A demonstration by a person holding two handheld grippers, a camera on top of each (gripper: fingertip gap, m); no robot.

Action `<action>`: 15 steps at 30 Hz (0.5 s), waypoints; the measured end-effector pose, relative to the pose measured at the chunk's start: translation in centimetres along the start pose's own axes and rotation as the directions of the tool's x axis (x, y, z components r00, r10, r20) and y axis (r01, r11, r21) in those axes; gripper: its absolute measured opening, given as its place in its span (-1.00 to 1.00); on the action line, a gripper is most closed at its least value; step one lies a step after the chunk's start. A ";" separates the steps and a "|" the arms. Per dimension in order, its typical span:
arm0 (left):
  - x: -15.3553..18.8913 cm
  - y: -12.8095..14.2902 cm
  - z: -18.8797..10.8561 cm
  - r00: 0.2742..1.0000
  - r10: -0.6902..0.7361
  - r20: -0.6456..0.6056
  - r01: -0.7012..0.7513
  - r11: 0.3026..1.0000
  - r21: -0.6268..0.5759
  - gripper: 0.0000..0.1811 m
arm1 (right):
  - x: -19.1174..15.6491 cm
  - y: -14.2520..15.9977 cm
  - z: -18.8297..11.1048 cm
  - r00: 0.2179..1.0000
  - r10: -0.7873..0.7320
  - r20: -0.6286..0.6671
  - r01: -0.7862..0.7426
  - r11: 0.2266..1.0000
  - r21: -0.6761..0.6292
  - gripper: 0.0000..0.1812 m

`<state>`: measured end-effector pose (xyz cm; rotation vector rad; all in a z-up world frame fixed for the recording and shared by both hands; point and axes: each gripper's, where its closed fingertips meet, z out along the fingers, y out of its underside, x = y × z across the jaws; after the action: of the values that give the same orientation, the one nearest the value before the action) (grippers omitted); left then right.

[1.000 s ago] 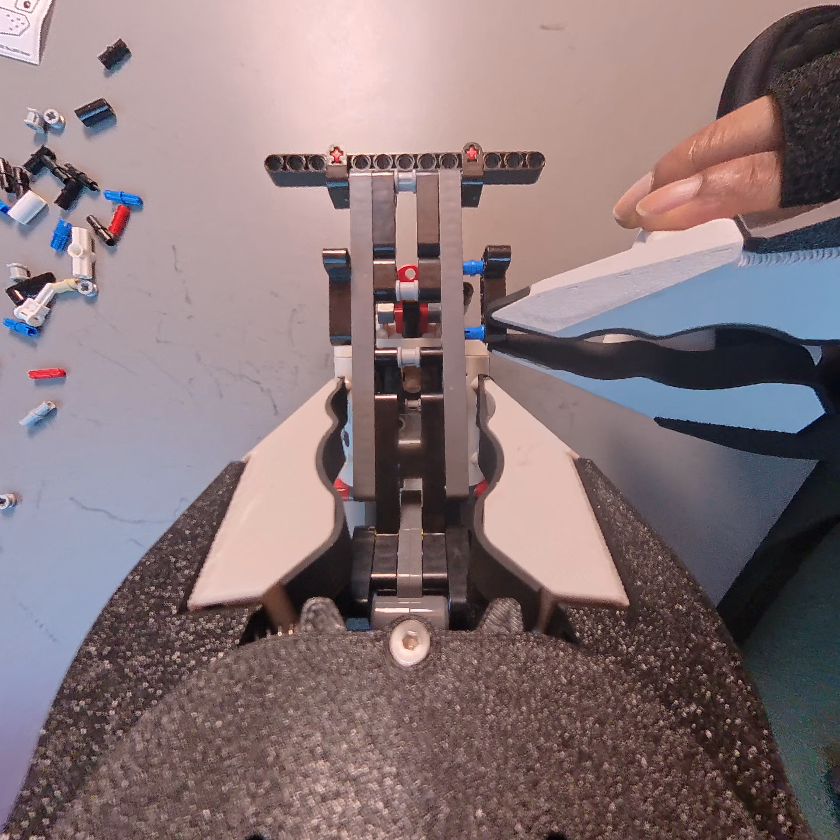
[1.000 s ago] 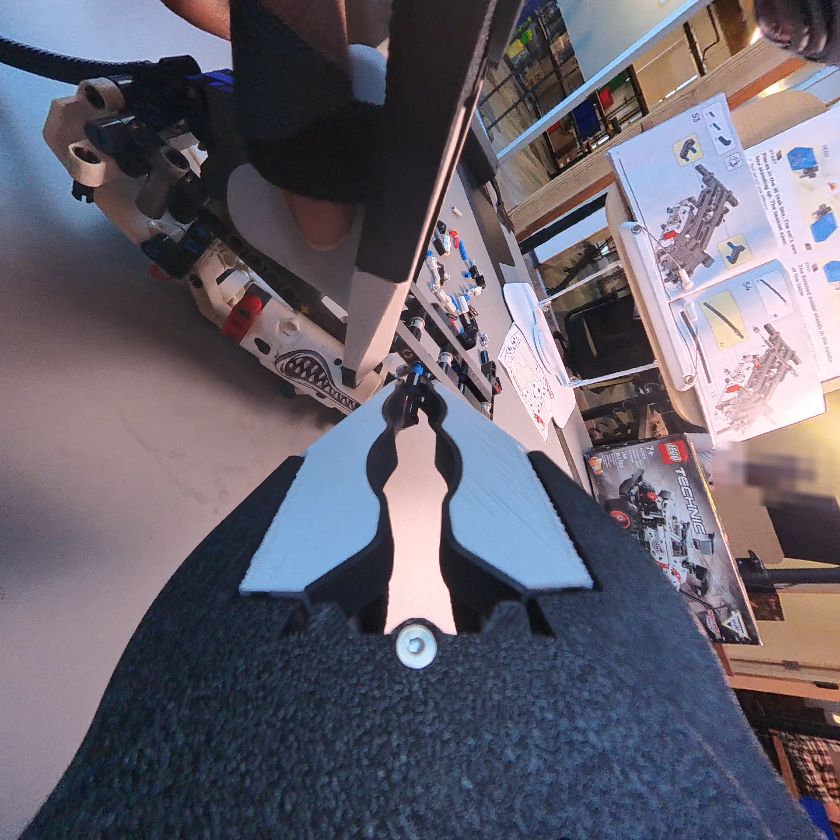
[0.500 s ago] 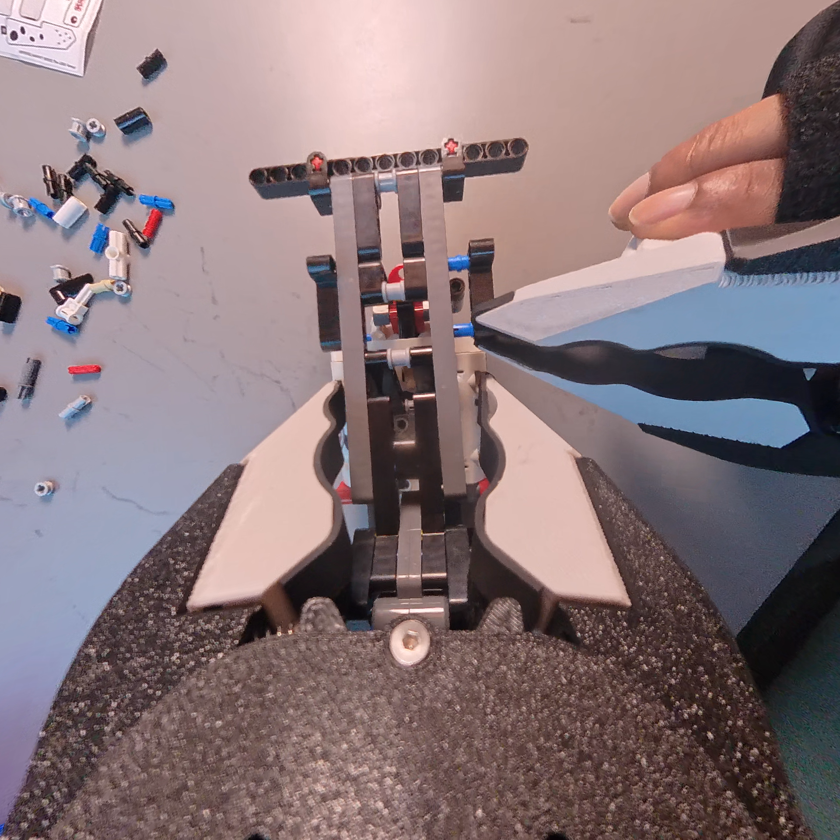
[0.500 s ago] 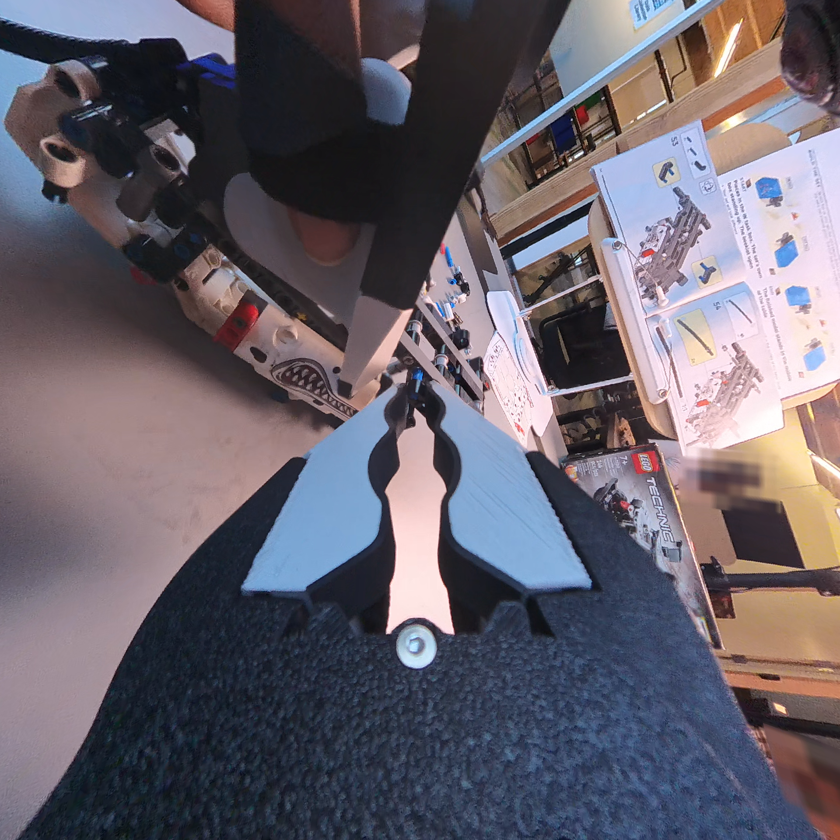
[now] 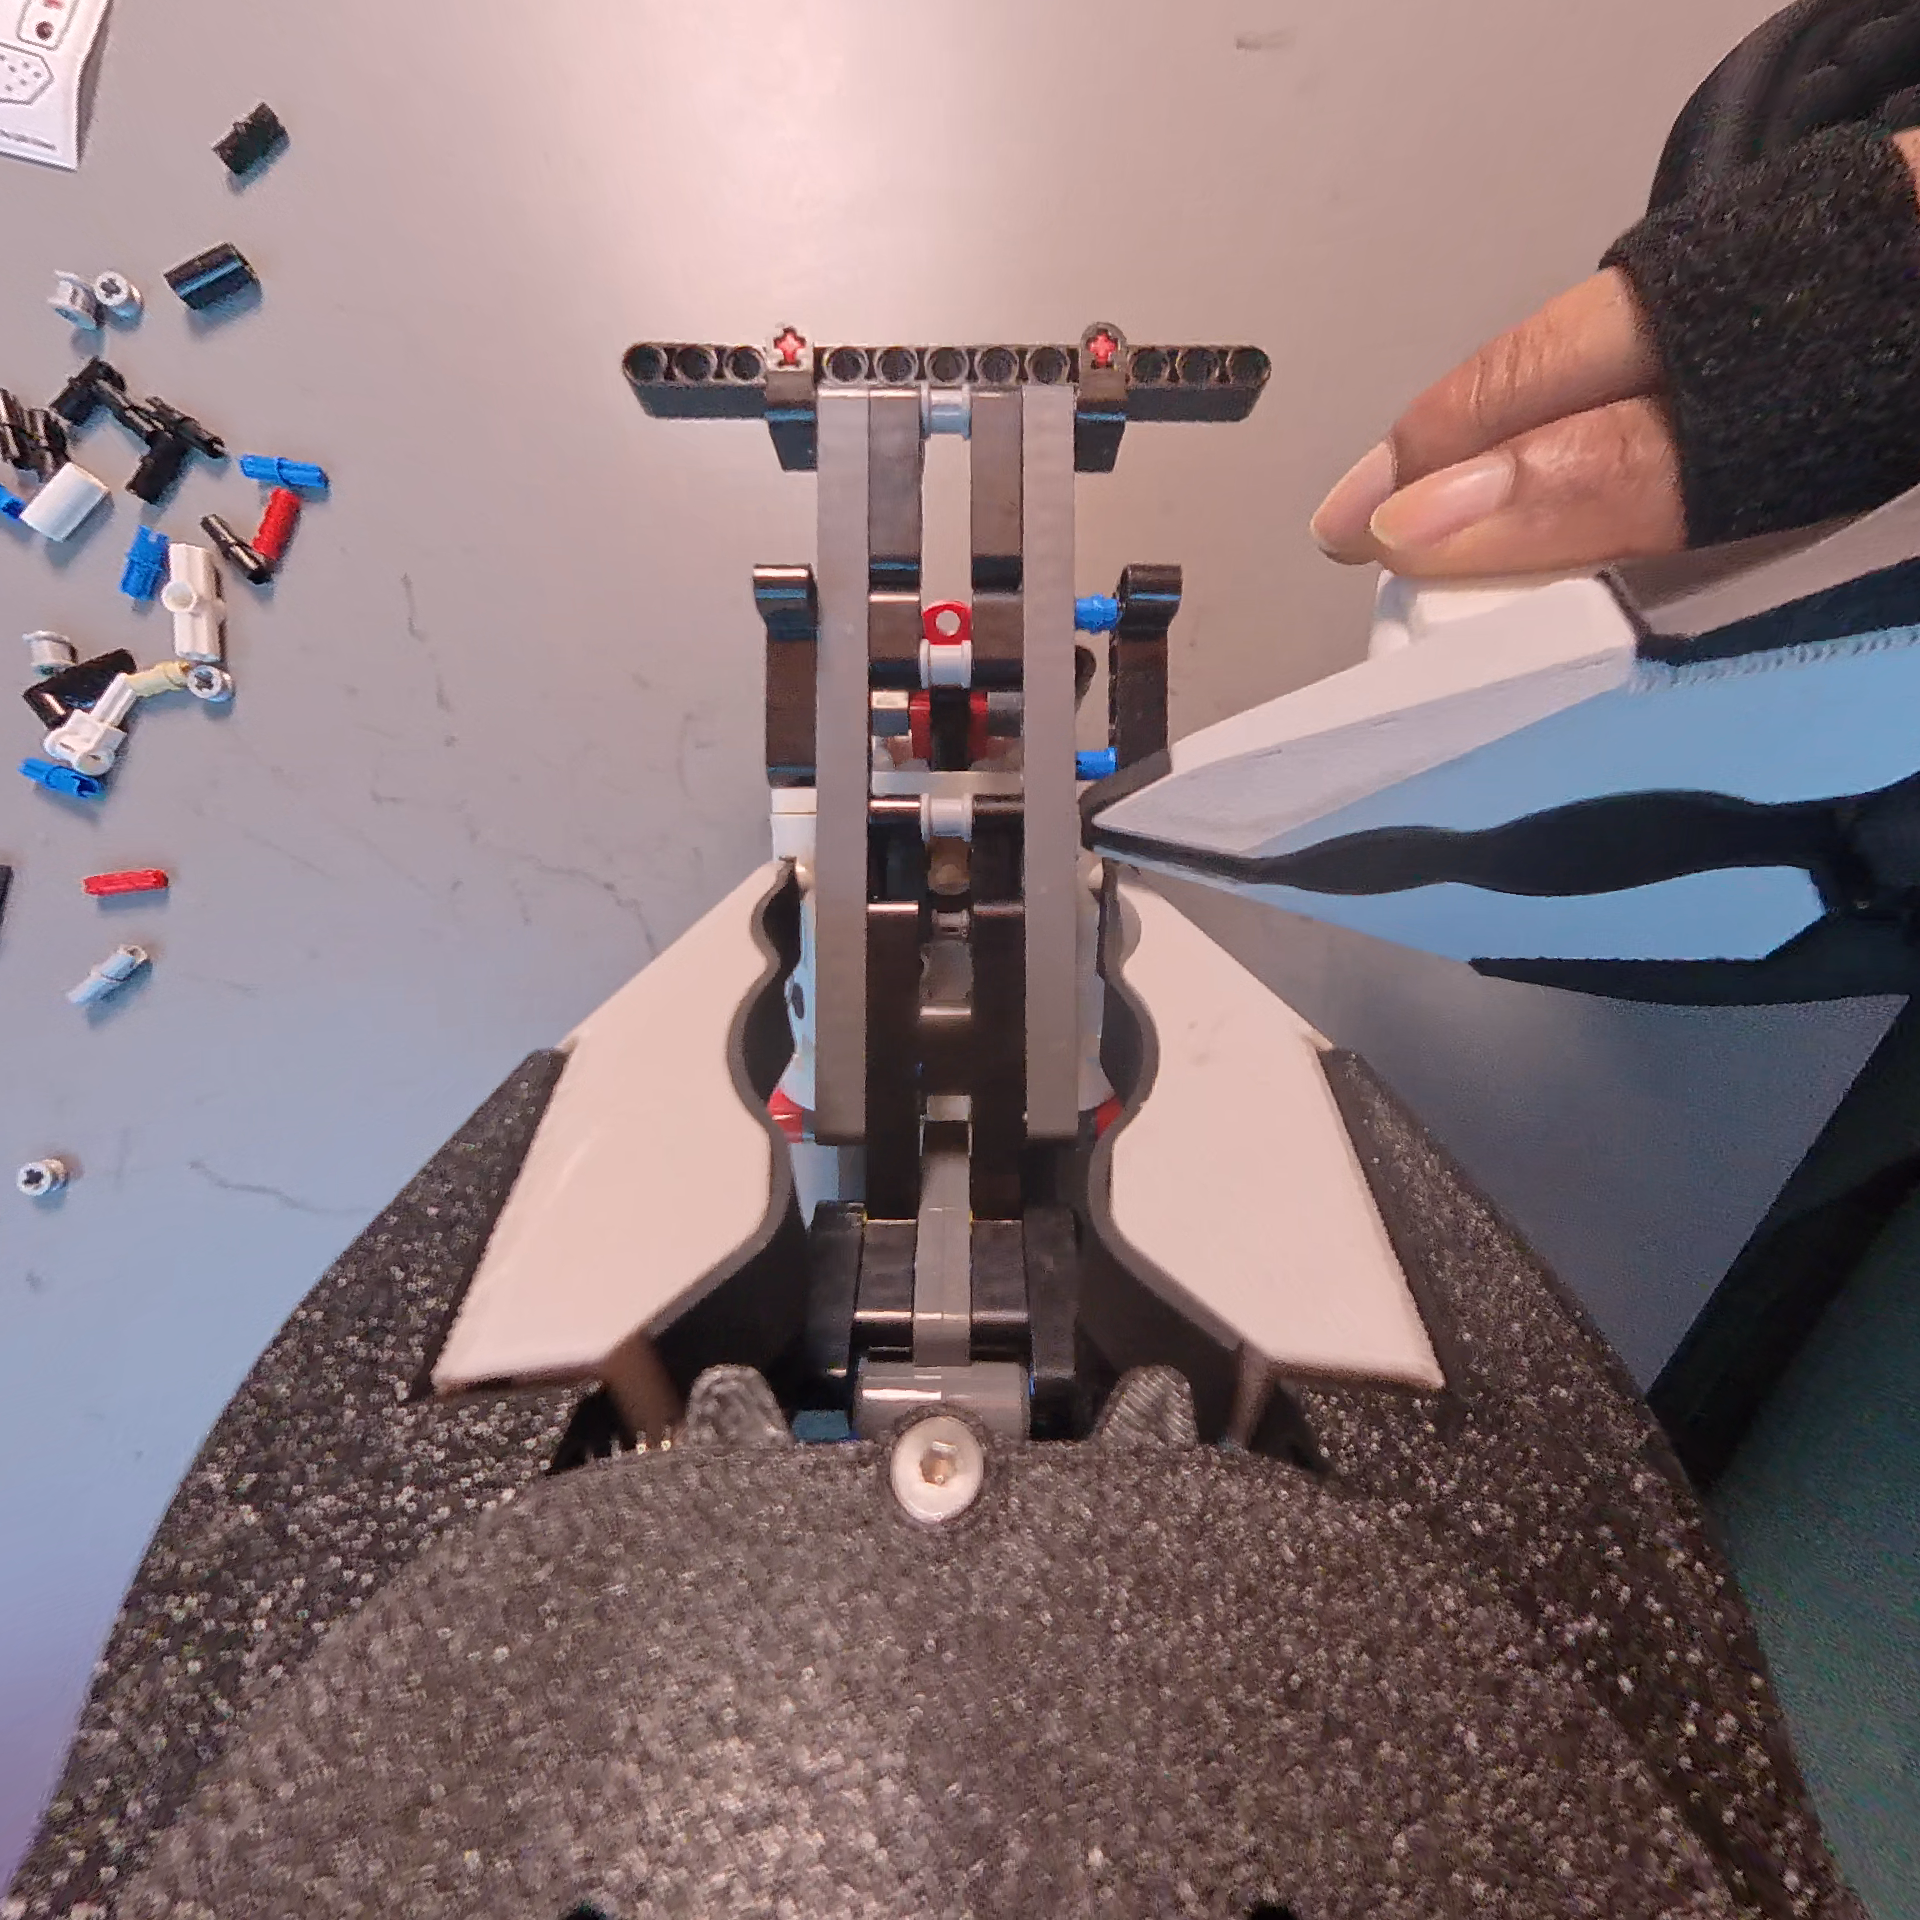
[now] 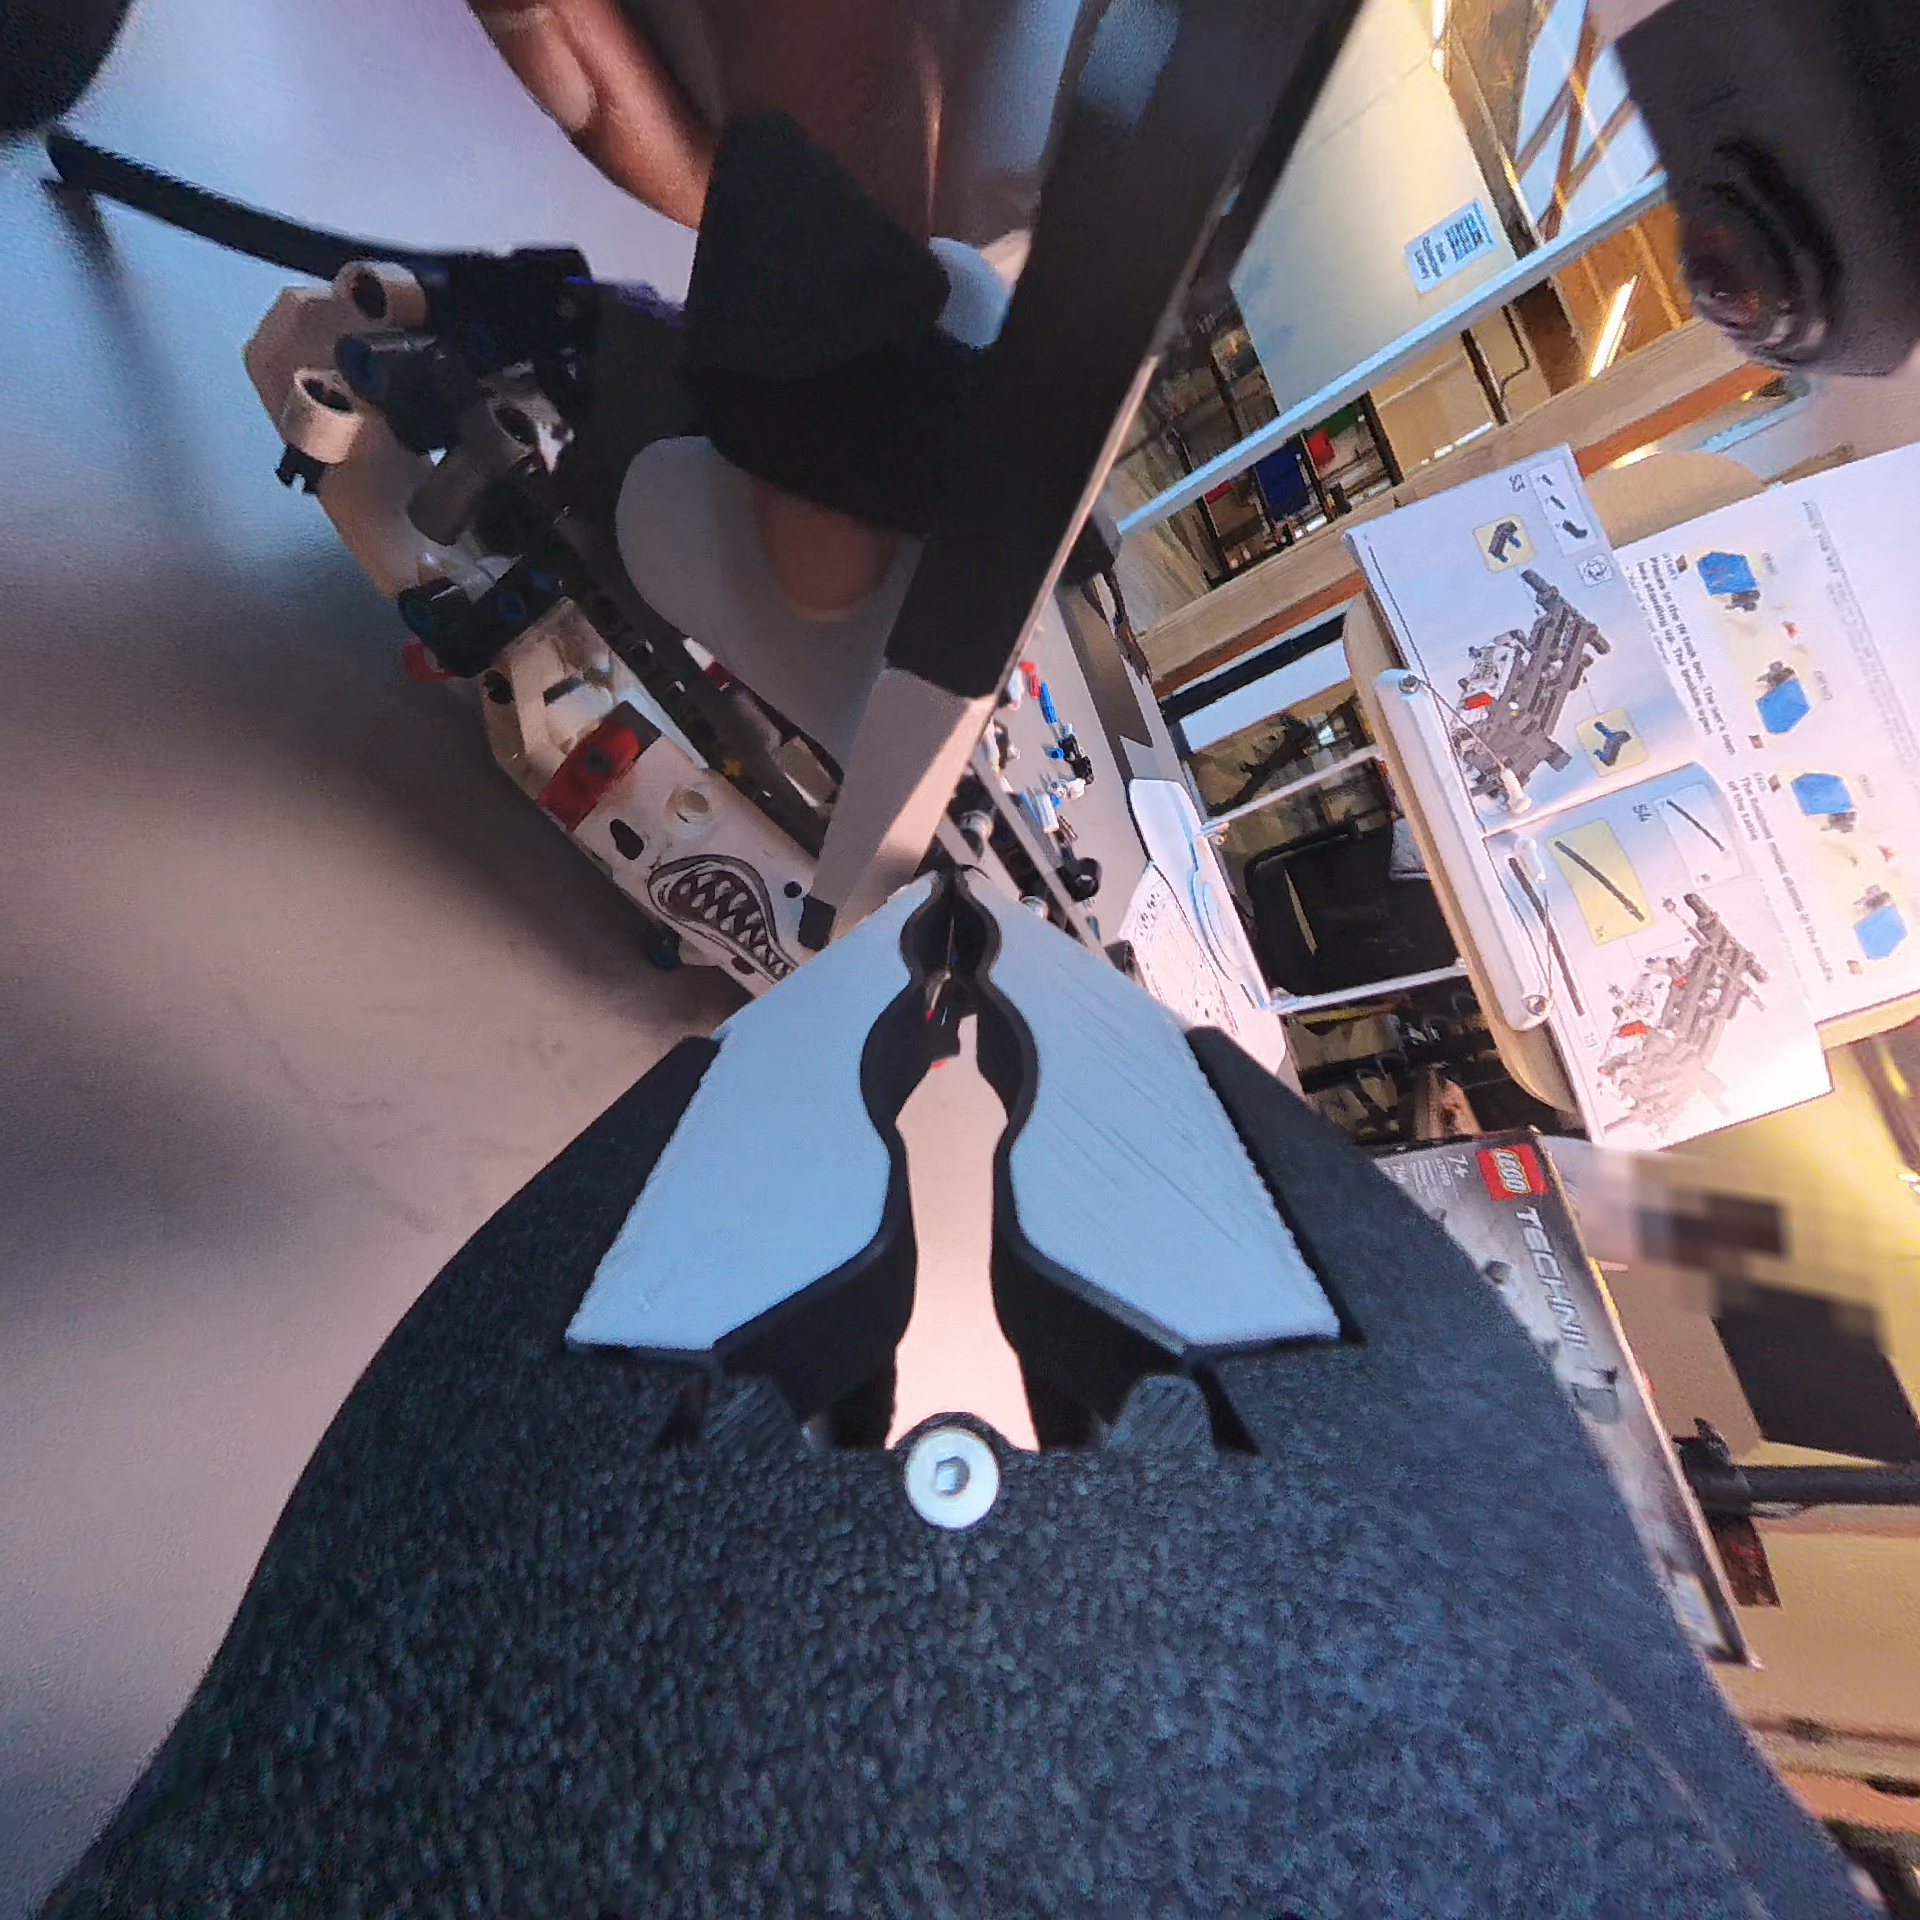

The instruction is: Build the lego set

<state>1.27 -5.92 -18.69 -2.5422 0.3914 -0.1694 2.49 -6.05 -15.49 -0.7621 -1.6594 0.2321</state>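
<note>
Right tongs [image 5: 1091,831] apparently lower beside model [image 5: 943,727]

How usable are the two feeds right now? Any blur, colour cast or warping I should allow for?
Left wrist view: evenly lit and sharp on the lego model and loose pieces, with only soft shadows; fisheye bulges the left gripper body. Right wrist view: warm pinkish cast on the table, the hand near the top is blurred, and the background shelving bends strongly.
</note>
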 end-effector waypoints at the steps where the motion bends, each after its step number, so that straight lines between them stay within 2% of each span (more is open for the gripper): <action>1: 0.0 0.0 0.0 1.000 0.007 -0.003 -0.007 1.000 -0.002 -0.37 | -0.1 -0.3 -0.3 0.999 0.028 0.027 -0.029 0.999 0.028 -1.00; 3: 0.1 0.1 0.0 0.999 0.032 -0.012 -0.032 0.999 -0.004 -0.37 | 0.4 -0.6 -0.9 0.994 0.084 0.072 -0.088 0.995 0.049 -0.84; 5: 0.2 0.2 -0.1 0.999 0.044 -0.027 -0.044 0.999 -0.003 -0.37 | 0.8 0.0 -1.3 0.981 0.128 0.149 -0.132 0.991 0.013 -0.66; 8: 0.6 0.4 -0.1 0.991 0.118 -0.061 -0.119 0.993 -0.007 -0.37 | 1.4 0.8 -1.8 0.954 0.139 0.266 -0.145 0.989 0.004 -0.47; 11: 1.2 0.8 -0.4 0.969 0.217 -0.116 -0.220 0.976 -0.013 -0.37 | 1.4 1.7 -2.1 0.886 0.189 0.423 -0.188 0.981 -0.043 -0.19; 15: 1.8 1.1 -0.6 0.932 0.315 -0.178 -0.319 0.948 0.007 -0.37 | 0.5 1.3 -1.9 0.784 0.252 0.567 -0.249 0.965 -0.085 0.01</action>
<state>2.58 -7.67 -18.75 -2.4510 0.8704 -0.2706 4.68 -5.21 -15.34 -0.9827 -2.1223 0.7082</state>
